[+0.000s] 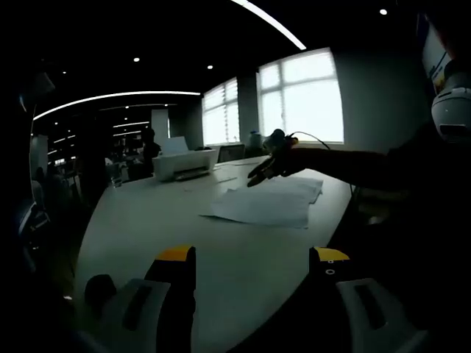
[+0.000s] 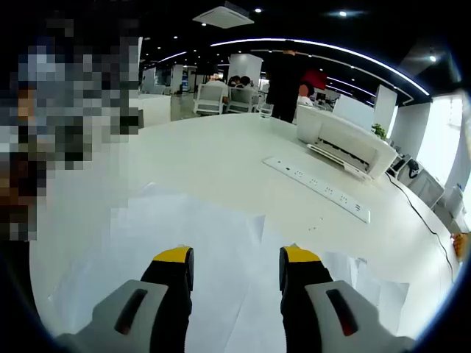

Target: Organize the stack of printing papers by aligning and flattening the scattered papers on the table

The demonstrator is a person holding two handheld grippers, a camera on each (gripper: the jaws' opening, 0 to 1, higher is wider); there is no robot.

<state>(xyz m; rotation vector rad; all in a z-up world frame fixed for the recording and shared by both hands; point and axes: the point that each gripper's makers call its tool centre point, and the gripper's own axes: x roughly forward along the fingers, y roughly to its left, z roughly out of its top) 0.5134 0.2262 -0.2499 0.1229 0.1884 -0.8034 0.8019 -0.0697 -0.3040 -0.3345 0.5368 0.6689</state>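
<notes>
A white table [image 2: 221,162] carries a printer [image 2: 346,143] and power strip [image 2: 316,187] toward its far edge. Scattered papers [image 2: 221,257] lie near its near edge, under the right gripper [image 2: 237,266], jaws parted, holding nothing. The left gripper [image 1: 254,261] hangs wide open and empty over the table edge.

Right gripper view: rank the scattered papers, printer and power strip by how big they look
1. scattered papers, nearest the camera, so nearness inflates them
2. printer
3. power strip, long but thin, so close to the printer

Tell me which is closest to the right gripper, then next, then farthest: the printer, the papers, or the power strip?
In the right gripper view:
1. Papers, right under the right gripper.
2. Power strip, mid-table, to the right.
3. Printer, beyond the strip, far right.
</notes>
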